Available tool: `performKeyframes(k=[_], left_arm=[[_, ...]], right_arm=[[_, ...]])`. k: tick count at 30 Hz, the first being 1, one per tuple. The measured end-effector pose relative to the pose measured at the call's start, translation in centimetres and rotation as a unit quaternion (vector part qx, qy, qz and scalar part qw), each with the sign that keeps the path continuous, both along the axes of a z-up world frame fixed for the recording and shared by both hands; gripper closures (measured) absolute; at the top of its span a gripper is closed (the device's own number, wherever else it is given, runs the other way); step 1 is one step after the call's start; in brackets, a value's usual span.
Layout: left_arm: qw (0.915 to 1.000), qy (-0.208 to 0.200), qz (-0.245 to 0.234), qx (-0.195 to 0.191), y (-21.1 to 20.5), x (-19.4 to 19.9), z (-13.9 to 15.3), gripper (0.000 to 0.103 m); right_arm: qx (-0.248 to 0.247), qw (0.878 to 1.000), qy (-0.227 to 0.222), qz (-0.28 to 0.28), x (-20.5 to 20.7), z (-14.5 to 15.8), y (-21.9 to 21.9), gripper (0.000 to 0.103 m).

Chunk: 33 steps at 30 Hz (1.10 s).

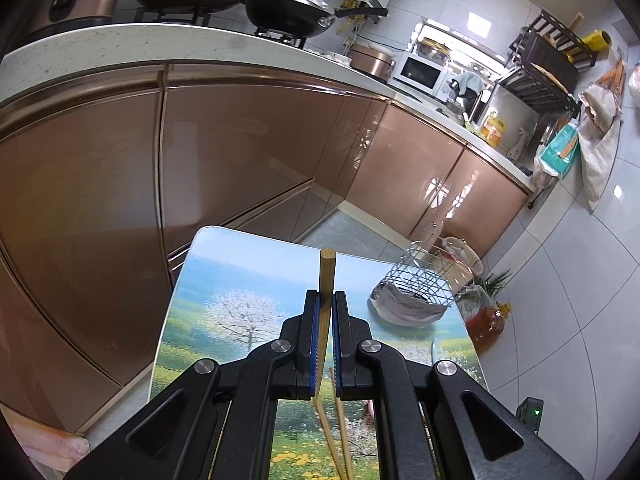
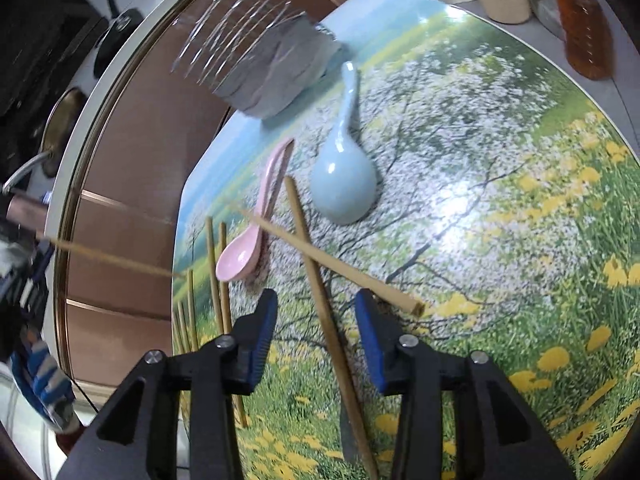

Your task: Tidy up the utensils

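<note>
Black fingers of the left gripper (image 1: 326, 320) were squeezed tight on one wooden chopstick (image 1: 327, 272), which stuck up past their blue pads. Below them lay the surface (image 1: 224, 280) with its picture of trees and flowers. A wire basket (image 1: 416, 280) stood on a grey cloth (image 1: 404, 306) near its far edge.

Fingers of the right gripper (image 2: 316, 320) were apart, pressing on nothing. A brown chopstick (image 2: 316, 276) lay on the surface between them, crossed by a lighter chopstick (image 2: 344, 268). Just past them lay a pink spoon (image 2: 256, 232) and a blue spoon (image 2: 344, 176).
</note>
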<state>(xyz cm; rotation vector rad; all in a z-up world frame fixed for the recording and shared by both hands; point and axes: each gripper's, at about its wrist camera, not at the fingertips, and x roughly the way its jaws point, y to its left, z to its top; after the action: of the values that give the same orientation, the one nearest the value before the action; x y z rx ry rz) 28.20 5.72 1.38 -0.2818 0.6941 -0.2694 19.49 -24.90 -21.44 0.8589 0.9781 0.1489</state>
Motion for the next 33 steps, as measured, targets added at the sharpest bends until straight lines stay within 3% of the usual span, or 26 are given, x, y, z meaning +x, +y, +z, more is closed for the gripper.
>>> performKeyframes(k=[17, 24, 33], left_arm=[[0.9999, -0.003, 0.013, -0.006, 3.2, -0.3, -1.4, 0.098], [0.9997, -0.001, 0.020, -0.015, 5.0, -0.2, -2.2, 0.098], [0.9994, 0.001, 0.024, -0.027, 6.6, 0.0, -3.0, 0.098]], right_arm=[[0.017, 0.994, 0.013, -0.111, 2.8, 0.1, -3.0, 0.060], [-0.019, 0.985, 0.017, -0.168, 4.3, 1.0, -4.7, 0.060], [-0.114, 0.971, 0.051, -0.205, 8.7, 3.2, -5.4, 0.061]])
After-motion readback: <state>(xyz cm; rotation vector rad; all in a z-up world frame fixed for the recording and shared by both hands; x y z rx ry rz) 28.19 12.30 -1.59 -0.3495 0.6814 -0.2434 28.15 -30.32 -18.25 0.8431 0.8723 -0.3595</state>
